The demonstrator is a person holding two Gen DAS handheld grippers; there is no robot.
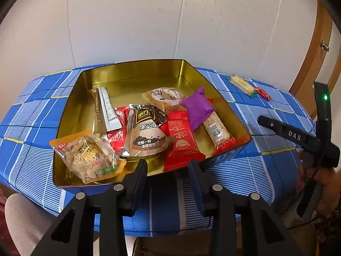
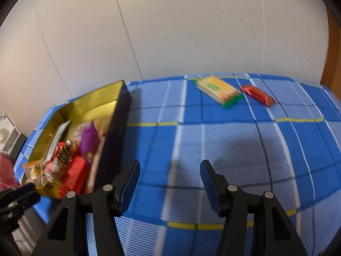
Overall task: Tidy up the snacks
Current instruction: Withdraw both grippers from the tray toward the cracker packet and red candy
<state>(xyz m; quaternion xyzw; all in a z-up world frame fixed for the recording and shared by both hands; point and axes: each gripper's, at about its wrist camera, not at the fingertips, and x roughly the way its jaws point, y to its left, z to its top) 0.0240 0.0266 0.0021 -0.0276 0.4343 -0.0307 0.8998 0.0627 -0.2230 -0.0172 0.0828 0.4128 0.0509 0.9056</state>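
A gold tin (image 1: 132, 74) sits on a table under a blue checked cloth (image 1: 266, 155), against a white wall (image 1: 149, 21). Snack packets are heaped inside the tin: a purple pack (image 1: 197, 106), a red pack (image 1: 181, 140), a sesame bar (image 1: 217, 130), a brown sachet (image 1: 147, 132), an orange-edged bag (image 1: 89, 155) and a white stick pack (image 1: 107, 108). Two snacks lie on the cloth well to the right of the tin, just beside each other: a yellow cracker pack (image 2: 219, 90) with green ends and a small red candy (image 2: 257, 95). The left gripper (image 1: 168, 170) hangs at the tin's near rim, fingers apart and holding nothing. The right gripper (image 2: 170, 177) hovers over bare cloth, fingers apart and empty, with the two loose snacks beyond it.
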